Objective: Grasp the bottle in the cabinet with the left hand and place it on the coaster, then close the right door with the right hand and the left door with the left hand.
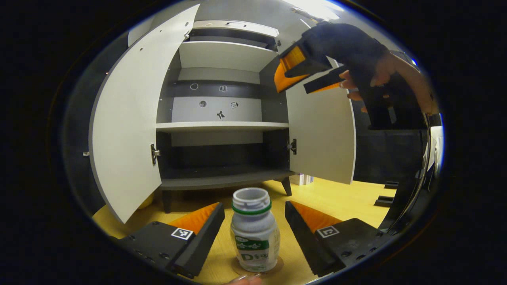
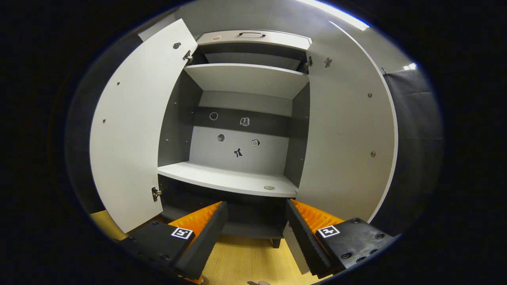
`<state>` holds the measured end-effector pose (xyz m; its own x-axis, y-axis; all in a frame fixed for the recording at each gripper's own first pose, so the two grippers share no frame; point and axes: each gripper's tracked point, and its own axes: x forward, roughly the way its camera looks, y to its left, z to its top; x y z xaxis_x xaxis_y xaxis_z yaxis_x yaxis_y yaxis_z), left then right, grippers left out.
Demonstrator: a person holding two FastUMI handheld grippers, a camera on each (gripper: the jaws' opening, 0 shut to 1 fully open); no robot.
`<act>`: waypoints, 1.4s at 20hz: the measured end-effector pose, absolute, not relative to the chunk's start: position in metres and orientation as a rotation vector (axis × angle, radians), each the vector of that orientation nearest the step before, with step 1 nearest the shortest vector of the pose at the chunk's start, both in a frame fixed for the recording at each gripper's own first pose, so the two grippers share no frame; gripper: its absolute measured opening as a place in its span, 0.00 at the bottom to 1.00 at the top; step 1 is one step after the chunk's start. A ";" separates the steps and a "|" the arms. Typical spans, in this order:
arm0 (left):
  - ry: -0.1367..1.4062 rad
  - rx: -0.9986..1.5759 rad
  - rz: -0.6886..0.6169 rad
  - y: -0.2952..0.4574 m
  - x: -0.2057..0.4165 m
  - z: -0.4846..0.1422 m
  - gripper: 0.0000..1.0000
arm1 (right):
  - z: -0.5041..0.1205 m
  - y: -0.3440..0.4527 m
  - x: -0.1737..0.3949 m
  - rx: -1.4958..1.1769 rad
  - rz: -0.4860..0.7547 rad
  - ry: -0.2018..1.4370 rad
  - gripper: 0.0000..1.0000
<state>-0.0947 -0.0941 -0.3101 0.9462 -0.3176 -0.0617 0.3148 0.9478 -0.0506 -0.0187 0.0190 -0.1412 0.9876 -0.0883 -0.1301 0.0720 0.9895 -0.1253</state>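
Observation:
A small white bottle (image 1: pixel 254 231) with a green neck ring and label stands upright on a round brown coaster (image 1: pixel 277 266) on the yellow table. My left gripper (image 1: pixel 253 233) is open around it, with a gap between each finger and the bottle. The grey cabinet (image 1: pixel 222 126) stands behind with both doors open: left door (image 1: pixel 130 118), right door (image 1: pixel 321 134). In the left gripper view the right gripper (image 1: pixel 305 73) is held by a hand high up by the right door's top. In the right gripper view my right gripper (image 2: pixel 255 233) is open, facing the cabinet (image 2: pixel 237 178) and right door (image 2: pixel 344 150).
The cabinet's shelves (image 2: pixel 229 180) carry only a small round mark; stickers dot the back wall. Small black blocks (image 1: pixel 386 194) lie on the table at the right, and a curved black stand (image 1: pixel 408 198) rises there. The left door (image 2: pixel 130 130) swings wide toward the viewer.

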 end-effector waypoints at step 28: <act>0.013 -0.115 -0.132 -0.025 -0.077 -0.038 0.98 | -0.020 -0.217 -0.080 0.068 -0.344 -0.017 0.98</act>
<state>-0.0768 -0.0250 -0.0378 0.9913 -0.1317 -0.0055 0.1302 0.9848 -0.1152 -0.0796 -0.2170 -0.0203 0.9412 -0.3377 0.0054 0.3366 0.9391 0.0694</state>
